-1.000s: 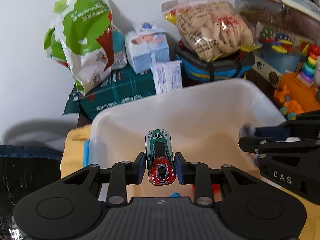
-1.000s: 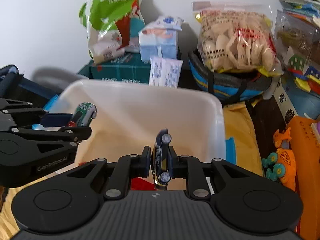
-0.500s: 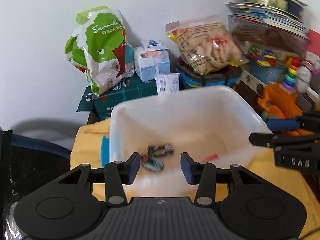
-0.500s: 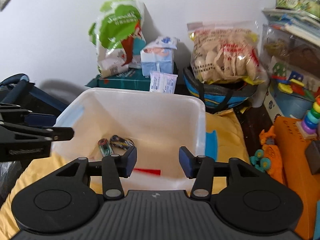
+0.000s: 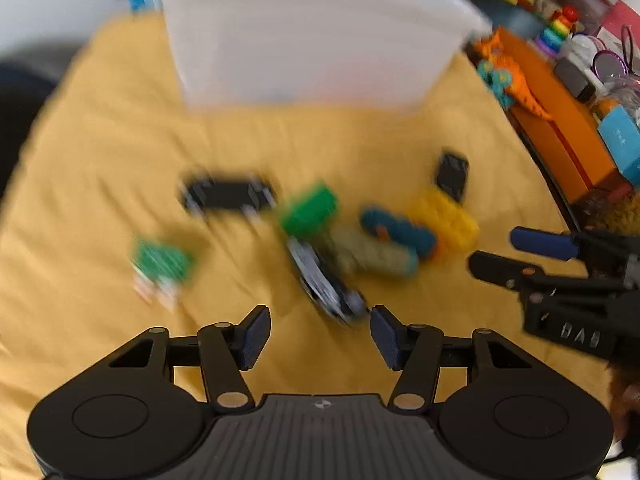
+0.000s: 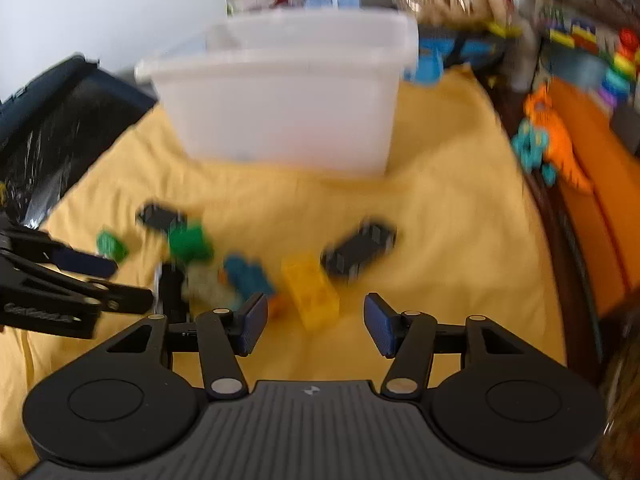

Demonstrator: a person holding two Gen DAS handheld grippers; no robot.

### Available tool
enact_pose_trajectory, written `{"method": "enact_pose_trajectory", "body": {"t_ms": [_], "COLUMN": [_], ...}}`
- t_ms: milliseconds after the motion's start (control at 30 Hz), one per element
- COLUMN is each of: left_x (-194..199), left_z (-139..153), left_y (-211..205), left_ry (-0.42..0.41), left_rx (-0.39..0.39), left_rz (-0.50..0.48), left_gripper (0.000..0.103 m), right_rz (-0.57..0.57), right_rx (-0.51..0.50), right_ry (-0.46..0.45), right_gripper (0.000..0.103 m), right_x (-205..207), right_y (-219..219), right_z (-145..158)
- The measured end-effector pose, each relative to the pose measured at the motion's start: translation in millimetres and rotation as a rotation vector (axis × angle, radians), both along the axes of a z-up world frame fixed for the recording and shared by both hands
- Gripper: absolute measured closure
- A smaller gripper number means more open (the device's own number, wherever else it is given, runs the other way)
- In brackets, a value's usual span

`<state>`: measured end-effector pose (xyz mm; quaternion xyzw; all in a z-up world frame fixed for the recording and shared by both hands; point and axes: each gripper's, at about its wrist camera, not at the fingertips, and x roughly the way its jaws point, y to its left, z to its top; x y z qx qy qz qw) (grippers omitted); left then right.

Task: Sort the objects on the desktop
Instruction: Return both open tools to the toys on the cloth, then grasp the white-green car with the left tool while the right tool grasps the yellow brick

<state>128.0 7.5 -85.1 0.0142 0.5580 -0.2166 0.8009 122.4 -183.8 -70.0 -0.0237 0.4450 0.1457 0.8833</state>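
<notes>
Gaping wide with nothing between them, the jaws of the left gripper (image 5: 319,336) hang over the yellow cloth (image 5: 100,168), a blurred dark toy car (image 5: 326,282) just ahead. The right gripper (image 6: 315,326) is equally spread, a translucent yellow building brick (image 6: 310,290) just ahead. Beyond the scattered toys stands the translucent white plastic bin (image 6: 280,112).

Our left gripper (image 5: 319,334) and right gripper (image 6: 315,325) are matte black, with ribbed grey housing behind the fingers. Blue ribbed pads (image 5: 253,336) line the fingertips, silver screws dot the linkages, and the right one's side reads "DAS".
</notes>
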Motion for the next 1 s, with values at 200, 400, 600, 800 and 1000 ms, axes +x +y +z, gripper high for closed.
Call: {"method": "enact_pose_trajectory", "body": {"t_ms": [200,400,600,800,1000], "left_x": [8.9,5.8,-3.8,-17.1,-15.8], "left_z": [-8.3,-8.9,-6.5,-4.9,-5.8], "left_y": [-10.4,-19.0,-1.4,17.0,18.7], "left_ry": [-0.016,-0.101,-0.112,-0.074,-0.063], "left_rx": [0.004,0.089,0.109,0.088,0.059], "left_rz": [0.045,-0.027,-0.104,-0.123,-0.096], "left_gripper": [0.044,0.064,0.078,0.078,0.07], "right_rz": [-0.004,-0.011,-0.009,-0.014,0.002], "right_rx": [-0.011,-0.025,-0.034,-0.038,-0.056], "right_ry": [0.022,0.012,0.01,0.014,0.013], "right_gripper": [0.045,0.045,0.045,0.045,0.04], "right_x": [-20.0,-22.3,-13.4,3.3,25.5], "right_y": [-2.3,-4.7,-3.7,-6.2,-0.6], "right_z": [-10.2,-9.2,-14.1,-23.1,-28.1]}}
